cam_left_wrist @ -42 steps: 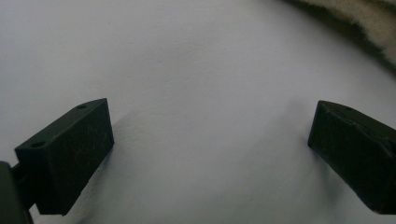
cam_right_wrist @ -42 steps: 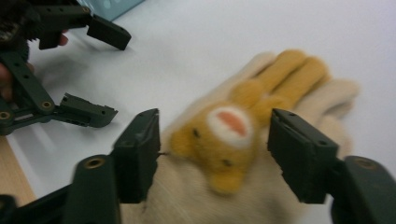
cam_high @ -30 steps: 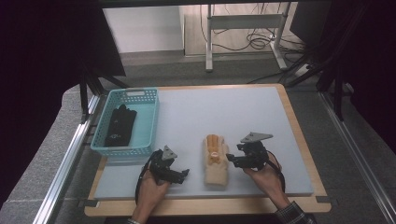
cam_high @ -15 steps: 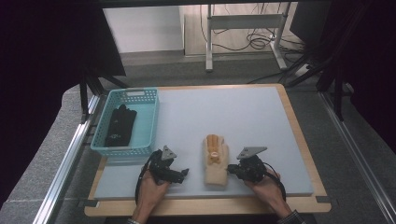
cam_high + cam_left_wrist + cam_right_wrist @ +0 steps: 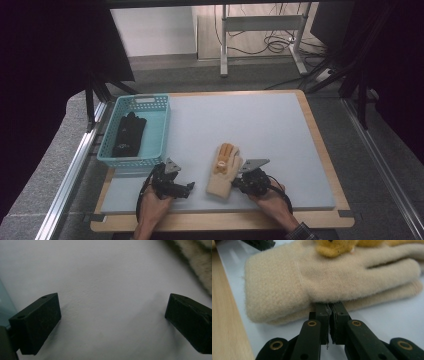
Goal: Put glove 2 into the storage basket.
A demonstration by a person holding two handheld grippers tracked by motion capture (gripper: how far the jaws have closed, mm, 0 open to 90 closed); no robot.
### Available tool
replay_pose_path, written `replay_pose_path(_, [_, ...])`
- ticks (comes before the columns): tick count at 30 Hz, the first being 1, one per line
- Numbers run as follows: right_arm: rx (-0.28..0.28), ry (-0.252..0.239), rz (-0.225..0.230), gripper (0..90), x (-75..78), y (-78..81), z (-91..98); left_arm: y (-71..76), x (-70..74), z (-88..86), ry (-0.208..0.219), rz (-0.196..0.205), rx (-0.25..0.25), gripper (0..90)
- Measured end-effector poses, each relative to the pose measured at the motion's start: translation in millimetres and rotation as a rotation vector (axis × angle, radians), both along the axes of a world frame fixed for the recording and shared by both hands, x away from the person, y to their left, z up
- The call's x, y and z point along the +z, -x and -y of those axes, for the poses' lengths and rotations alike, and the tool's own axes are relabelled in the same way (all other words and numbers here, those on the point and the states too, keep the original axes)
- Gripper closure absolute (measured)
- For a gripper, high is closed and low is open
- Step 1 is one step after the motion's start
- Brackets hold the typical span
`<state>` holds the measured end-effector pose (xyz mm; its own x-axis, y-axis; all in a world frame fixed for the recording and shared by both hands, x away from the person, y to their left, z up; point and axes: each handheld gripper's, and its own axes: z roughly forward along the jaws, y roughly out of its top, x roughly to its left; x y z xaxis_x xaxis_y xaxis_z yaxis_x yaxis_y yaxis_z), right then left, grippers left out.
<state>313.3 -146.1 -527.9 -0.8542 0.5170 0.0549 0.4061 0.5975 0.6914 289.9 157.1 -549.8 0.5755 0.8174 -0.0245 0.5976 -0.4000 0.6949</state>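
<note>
A cream fleece glove [image 5: 223,176] with an orange plush trim [image 5: 226,152] lies on the grey mat, cuff toward the person. In the right gripper view the glove [image 5: 312,282] looks like two stacked layers. My right gripper [image 5: 240,183] lies low at the glove's right side. Its jaws are shut [image 5: 329,307], and the tips touch the edge between the layers; I see no fabric between them. My left gripper [image 5: 184,189] rests on the mat left of the glove, open [image 5: 112,322] with bare mat between its jaws.
A teal basket [image 5: 131,162] sits at the mat's left with a black glove [image 5: 129,133] inside. The grey mat [image 5: 260,125] lies on a wooden board [image 5: 322,150]. Beyond the table are desk legs and cables on the floor.
My right gripper came down and leftward to the glove's edge, and its jaws went from open to shut. The left gripper and the glove stayed put.
</note>
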Motion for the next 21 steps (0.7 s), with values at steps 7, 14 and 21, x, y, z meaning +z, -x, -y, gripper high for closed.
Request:
replay_pose_path(7, [0.007, -0.001, 0.015, 84.4, -2.0, -10.3, -24.7, 1.9, -0.3, -5.5, 0.000, 0.003, 0.007, 1.7])
replay_pose_path(14, [-0.014, -0.018, 0.025, 84.3, -4.8, -20.1, -40.8, 1.3, -1.0, -8.1, 0.015, -0.006, 0.000, 3.6])
replay_pose_path(21, [-0.019, -0.027, 0.024, 82.4, -5.8, -24.2, -47.1, 1.0, -1.3, -6.3, 0.018, -0.013, 0.015, 2.7])
